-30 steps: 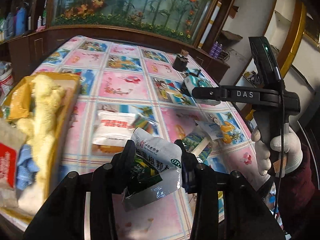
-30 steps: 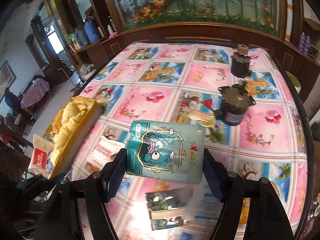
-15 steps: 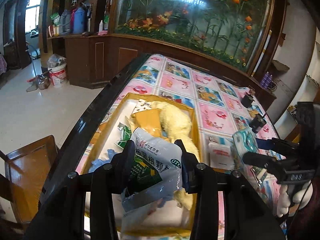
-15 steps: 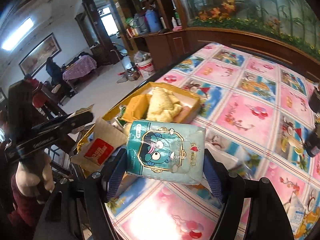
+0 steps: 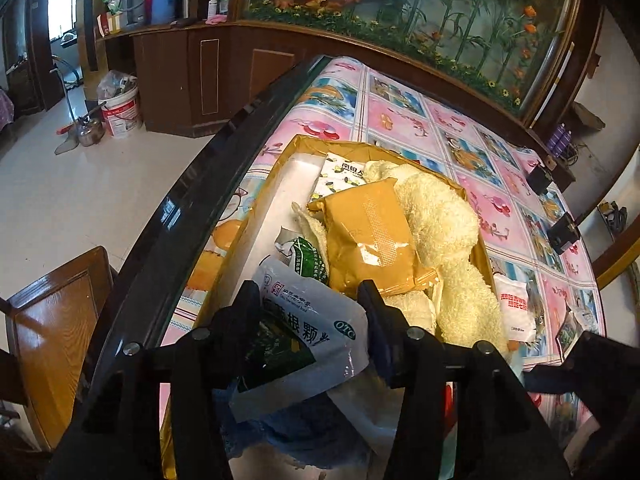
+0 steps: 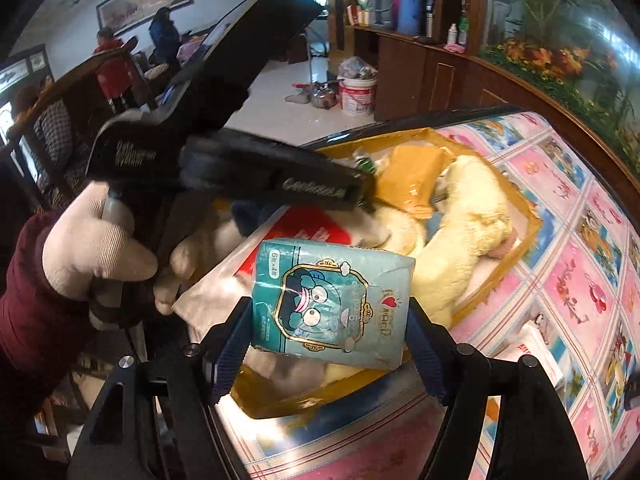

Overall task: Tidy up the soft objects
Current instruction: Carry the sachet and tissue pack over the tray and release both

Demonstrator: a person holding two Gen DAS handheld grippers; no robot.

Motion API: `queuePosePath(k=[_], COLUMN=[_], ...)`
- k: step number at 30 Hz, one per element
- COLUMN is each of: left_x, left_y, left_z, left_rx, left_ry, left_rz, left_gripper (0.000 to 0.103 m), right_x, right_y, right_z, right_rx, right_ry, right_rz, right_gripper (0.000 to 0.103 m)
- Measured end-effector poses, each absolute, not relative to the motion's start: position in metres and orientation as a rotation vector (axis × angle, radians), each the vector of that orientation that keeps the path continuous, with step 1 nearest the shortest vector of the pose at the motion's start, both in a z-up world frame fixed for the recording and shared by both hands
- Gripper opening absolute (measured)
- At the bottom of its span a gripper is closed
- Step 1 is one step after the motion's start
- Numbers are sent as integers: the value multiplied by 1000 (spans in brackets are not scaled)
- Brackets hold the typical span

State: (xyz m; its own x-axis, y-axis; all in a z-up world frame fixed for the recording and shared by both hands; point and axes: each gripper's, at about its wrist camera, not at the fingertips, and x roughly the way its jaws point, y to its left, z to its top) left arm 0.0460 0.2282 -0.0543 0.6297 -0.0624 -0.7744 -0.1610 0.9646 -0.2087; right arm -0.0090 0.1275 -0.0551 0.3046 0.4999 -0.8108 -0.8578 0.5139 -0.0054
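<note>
Both grippers hover over the yellow box point(image 5: 256, 208), the left gripper point(image 5: 308, 300) clamping a medicine sachet point(image 5: 304, 316) and the right gripper point(image 6: 328, 320) a teal tissue pack point(image 6: 332, 300), seemingly poised for dropping in.

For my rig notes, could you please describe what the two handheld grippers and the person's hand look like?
Both are matte black plastic. The left gripper has flat jaws on slotted arms with silver screws; the right gripper has blue ribbed pads lining its jaws. In the right wrist view, the left one's body carries faint grey lettering, blurred. The hand wears a white knit glove and a dark red sleeve.
</note>
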Motion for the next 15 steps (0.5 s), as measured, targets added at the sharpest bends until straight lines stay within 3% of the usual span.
queuePosePath(k=[3,6,8,10,15], left_x=[39,30,23,16,-3], left_y=[230,227,223,219,213], left_z=[-46,-31,-20,-9,6], left_rx=[-282,-269,-253,-228,-192], left_ry=[862,810,773,736,672], left_rz=[62,70,71,77,97], left_gripper=[55,64,67,72,73], right_x=[-20,-17,-10,-6,1], right_y=[139,140,132,121,90], right_z=[-68,-73,-68,-56,-30], right_rx=[-568,-570,-499,-420,-276], right_ry=[892,883,898,889,850], right_rz=[990,971,984,990,1008], right_gripper=[76,79,80,88,92])
